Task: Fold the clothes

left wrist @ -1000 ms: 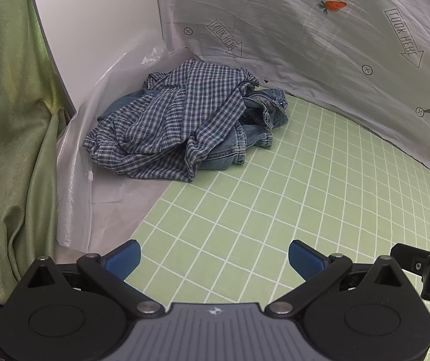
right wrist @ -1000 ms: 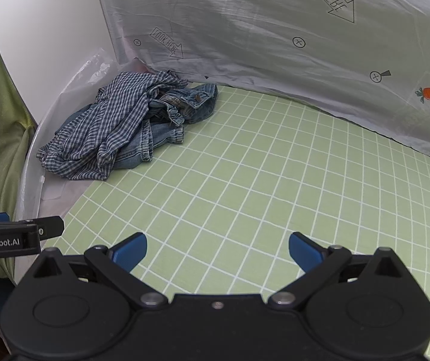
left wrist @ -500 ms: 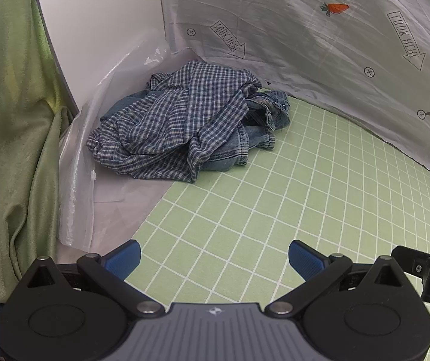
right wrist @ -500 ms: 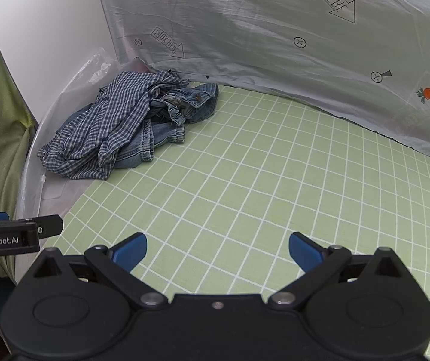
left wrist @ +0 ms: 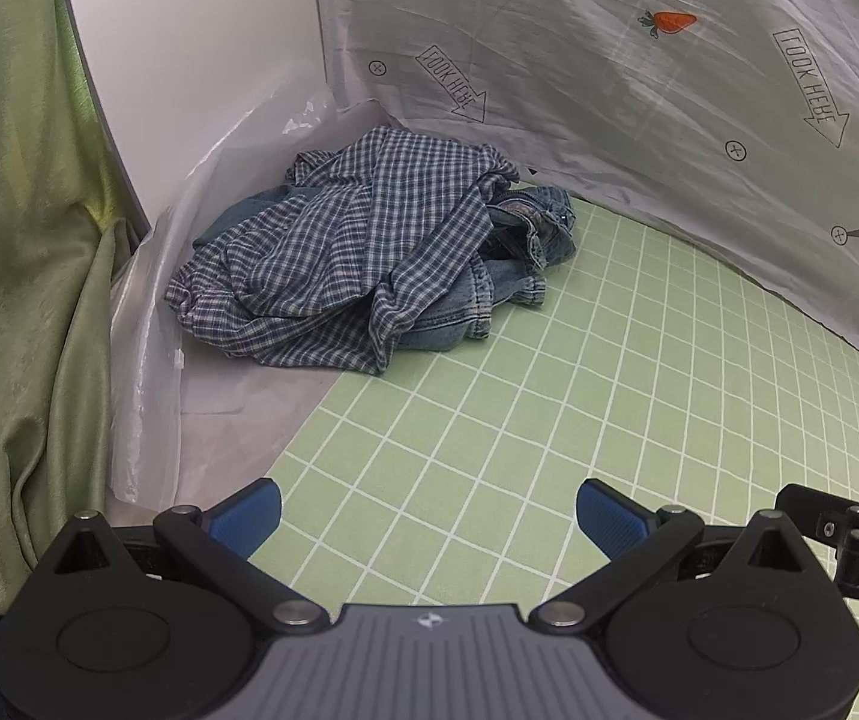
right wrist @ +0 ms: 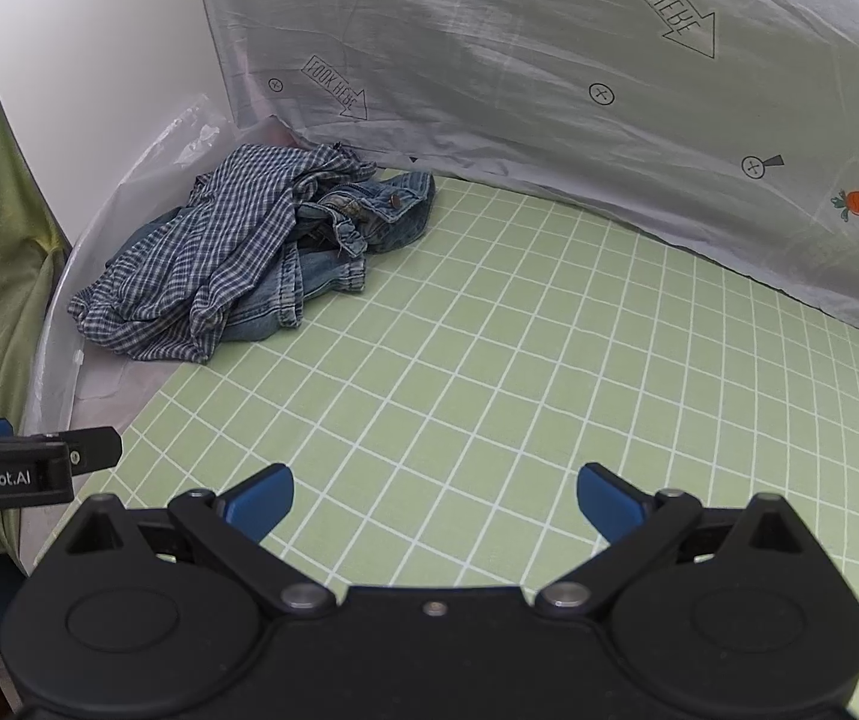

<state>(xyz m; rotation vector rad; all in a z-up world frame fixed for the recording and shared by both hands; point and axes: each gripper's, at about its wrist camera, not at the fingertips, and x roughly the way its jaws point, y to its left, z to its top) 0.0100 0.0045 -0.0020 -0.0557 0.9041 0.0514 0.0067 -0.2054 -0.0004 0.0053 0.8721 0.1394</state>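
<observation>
A crumpled blue-and-white checked shirt (left wrist: 345,258) lies in a heap in the far left corner of the green grid mat (left wrist: 549,420), on top of blue denim jeans (left wrist: 525,240). In the right wrist view the checked shirt (right wrist: 213,258) covers the left of the heap and the jeans (right wrist: 381,216) show their waistband and button. My left gripper (left wrist: 428,510) is open and empty, well short of the heap. My right gripper (right wrist: 434,495) is open and empty too, to the right of the left one, over bare mat (right wrist: 519,390).
A grey printed sheet (left wrist: 639,90) with carrots and arrows hangs along the back. A white panel (left wrist: 189,60) and clear plastic film (left wrist: 147,396) close the left side, with green curtain fabric (left wrist: 15,240) beyond. Each gripper's side shows in the other's view.
The left gripper has drifted slightly left and forward, so the heap sits a little more to the right in its view. The right gripper has barely moved. Both stay open.
</observation>
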